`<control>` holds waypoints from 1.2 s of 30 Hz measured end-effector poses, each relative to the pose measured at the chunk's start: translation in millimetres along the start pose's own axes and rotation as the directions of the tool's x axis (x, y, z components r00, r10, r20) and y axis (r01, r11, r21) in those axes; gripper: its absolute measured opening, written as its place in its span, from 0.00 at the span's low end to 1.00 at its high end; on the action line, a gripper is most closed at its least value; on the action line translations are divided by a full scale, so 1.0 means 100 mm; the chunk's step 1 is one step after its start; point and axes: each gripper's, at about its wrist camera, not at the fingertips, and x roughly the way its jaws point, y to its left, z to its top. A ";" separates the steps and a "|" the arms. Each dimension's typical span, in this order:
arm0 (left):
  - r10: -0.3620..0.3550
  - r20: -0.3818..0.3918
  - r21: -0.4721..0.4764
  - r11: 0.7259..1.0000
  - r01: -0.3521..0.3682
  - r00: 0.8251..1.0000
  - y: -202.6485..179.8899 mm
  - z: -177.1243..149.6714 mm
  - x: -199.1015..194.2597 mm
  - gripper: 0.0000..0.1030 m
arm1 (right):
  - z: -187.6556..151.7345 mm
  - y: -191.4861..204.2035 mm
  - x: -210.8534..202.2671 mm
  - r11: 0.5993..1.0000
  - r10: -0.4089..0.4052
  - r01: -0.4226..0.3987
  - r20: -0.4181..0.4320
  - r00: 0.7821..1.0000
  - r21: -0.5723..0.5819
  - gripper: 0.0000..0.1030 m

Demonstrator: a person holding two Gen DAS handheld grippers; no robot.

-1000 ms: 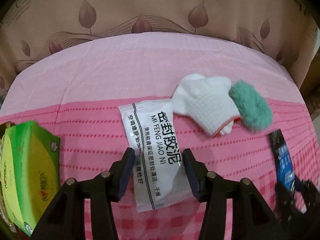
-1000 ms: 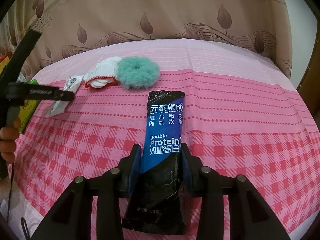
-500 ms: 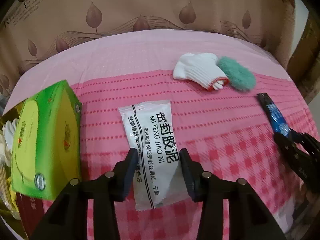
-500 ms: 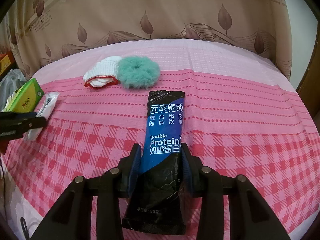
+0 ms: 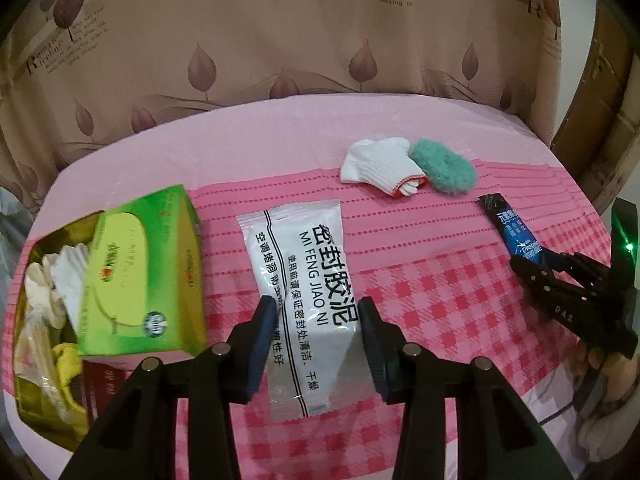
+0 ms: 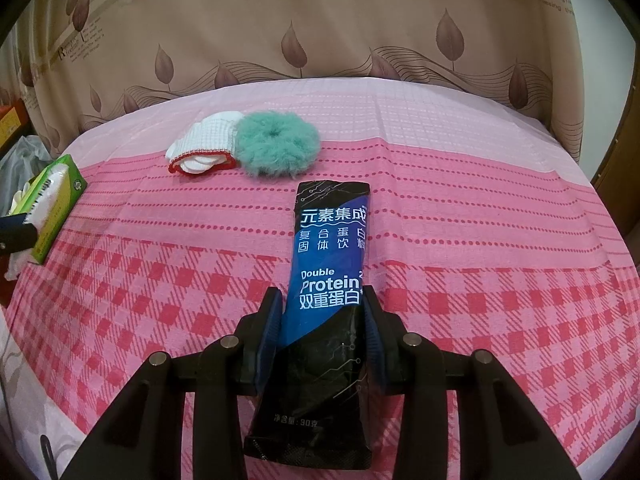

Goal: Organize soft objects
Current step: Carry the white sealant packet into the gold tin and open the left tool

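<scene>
Presently clamped: left gripper [image 5: 316, 320] on white sachet [image 5: 302, 280], right gripper [image 6: 320, 316] on blue-black pouch [image 6: 326, 292]; yellow box [image 5: 40, 340] holding pale gloves [image 5: 56, 276].

Both wrist views are evenly lit by soft indoor light, with a slightly warm, pinkish cast. Shadows are faint and short. The fisheye lens bows the cloth [image 6: 480, 208] and curtain [image 5: 280, 52], and the corners go black. The white packet [image 5: 304, 280] shows mild glare. The green box [image 5: 140, 276] is slightly smeared; elsewhere focus is sharp.
</scene>
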 end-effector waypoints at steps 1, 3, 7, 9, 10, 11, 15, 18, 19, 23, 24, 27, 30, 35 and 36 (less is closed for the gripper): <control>0.007 0.003 -0.004 1.000 -0.007 1.000 0.03 0.00 -0.02 0.41 | 0.00 0.00 0.00 1.000 0.000 0.000 0.000 1.000 0.000 0.37; 0.014 0.005 -0.018 1.000 -0.014 1.000 0.10 -0.01 -0.06 0.41 | 0.00 0.00 0.00 1.000 -0.001 0.001 0.000 1.000 0.000 0.37; 0.043 0.017 -0.055 0.998 -0.042 0.999 0.32 -0.01 -0.17 0.41 | 0.00 0.00 0.00 1.000 -0.001 0.001 0.000 1.000 0.000 0.37; 0.065 0.029 -0.071 0.995 -0.063 0.997 0.44 -0.01 -0.25 0.41 | 0.00 0.01 0.00 1.000 -0.001 0.001 0.000 1.000 0.000 0.37; 0.071 0.036 -0.077 0.995 -0.068 0.997 0.50 -0.01 -0.29 0.41 | 0.00 0.00 0.00 1.000 -0.001 0.001 0.000 1.000 0.000 0.37; 0.079 0.044 -0.083 0.994 -0.075 0.996 0.55 -0.01 -0.33 0.41 | 0.00 0.01 0.00 1.000 -0.001 0.001 0.000 1.000 -0.001 0.37; 0.128 0.060 -0.122 0.985 -0.119 0.990 0.85 -0.03 -0.47 0.41 | 0.00 0.00 0.00 1.000 -0.001 0.001 0.000 1.000 -0.001 0.37; 0.165 0.060 -0.155 0.976 -0.154 0.984 1.10 -0.06 -0.54 0.41 | 0.00 0.01 0.00 1.000 -0.003 0.003 0.000 1.000 -0.001 0.37; 0.179 0.056 -0.167 0.972 -0.167 0.982 1.19 -0.08 -0.55 0.41 | -0.01 0.00 0.00 1.000 -0.003 0.003 0.000 1.000 -0.002 0.37; 0.217 0.039 -0.205 0.957 -0.205 0.975 1.49 -0.12 -0.56 0.41 | 0.00 0.01 -0.01 1.000 -0.005 0.005 0.000 1.000 -0.003 0.37; 0.232 0.033 -0.218 0.951 -0.219 0.972 1.58 -0.13 -0.56 0.41 | 0.00 0.01 -0.01 1.000 -0.005 0.005 0.000 1.000 -0.003 0.37; 0.250 0.010 -0.243 0.940 -0.240 0.968 1.76 -0.17 -0.51 0.41 | 0.00 0.01 0.00 1.000 -0.005 0.005 -0.001 1.000 -0.002 0.37; 0.270 -0.020 -0.249 0.931 -0.266 0.963 1.90 -0.20 -0.42 0.41 | 0.00 0.01 0.00 1.000 -0.006 0.006 -0.001 1.000 -0.003 0.37; 0.274 -0.050 -0.275 0.920 -0.277 0.960 2.11 -0.22 -0.29 0.41 | 0.00 0.01 0.00 1.000 -0.007 0.007 -0.001 1.000 -0.005 0.37; 0.274 -0.054 -0.277 0.920 -0.278 0.960 2.13 -0.21 -0.27 0.41 | 0.00 0.02 0.00 1.000 -0.008 0.008 -0.001 1.000 -0.005 0.37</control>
